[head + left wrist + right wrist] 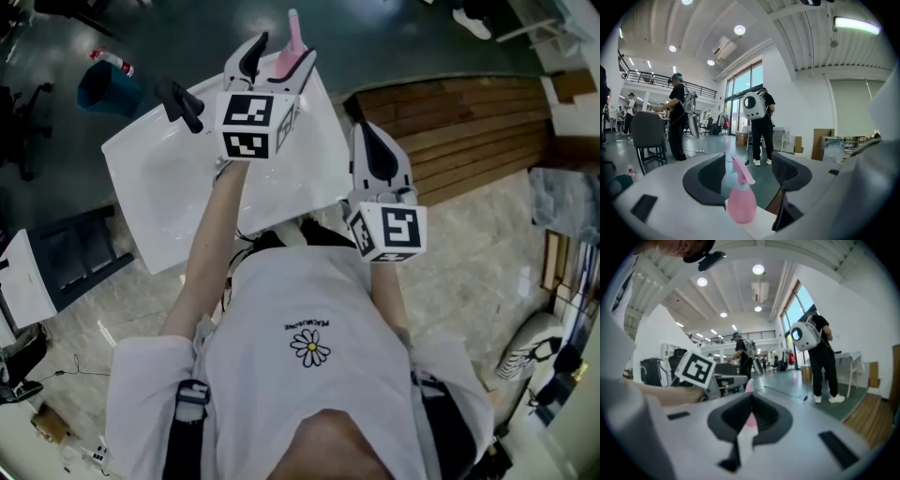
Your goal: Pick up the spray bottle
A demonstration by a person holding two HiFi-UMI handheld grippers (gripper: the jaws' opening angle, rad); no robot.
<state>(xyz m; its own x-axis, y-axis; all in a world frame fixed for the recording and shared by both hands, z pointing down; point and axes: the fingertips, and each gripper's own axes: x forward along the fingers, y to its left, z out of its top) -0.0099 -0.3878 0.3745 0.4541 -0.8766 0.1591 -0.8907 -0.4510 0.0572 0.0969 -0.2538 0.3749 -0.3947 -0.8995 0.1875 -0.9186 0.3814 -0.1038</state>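
Observation:
A pink spray bottle (292,52) stands upright near the far corner of the white table (159,197). My left gripper (281,54) reaches over the table, its jaws open on either side of the bottle. In the left gripper view the spray bottle (742,197) sits between the wide dark jaws of the left gripper (749,164), and neither pad touches it. My right gripper (373,141) hangs off the table's right edge, nearer to me, with its jaws together and nothing in them. In the right gripper view a sliver of the pink bottle (749,386) shows beyond the shut right gripper (751,404).
A black tool (180,101) lies on the table's far left part. A wooden platform (459,131) lies to the right of the table, and a blue bin (101,86) stands on the floor beyond. A person with a white backpack (759,122) stands ahead, with a chair (647,136) at the left.

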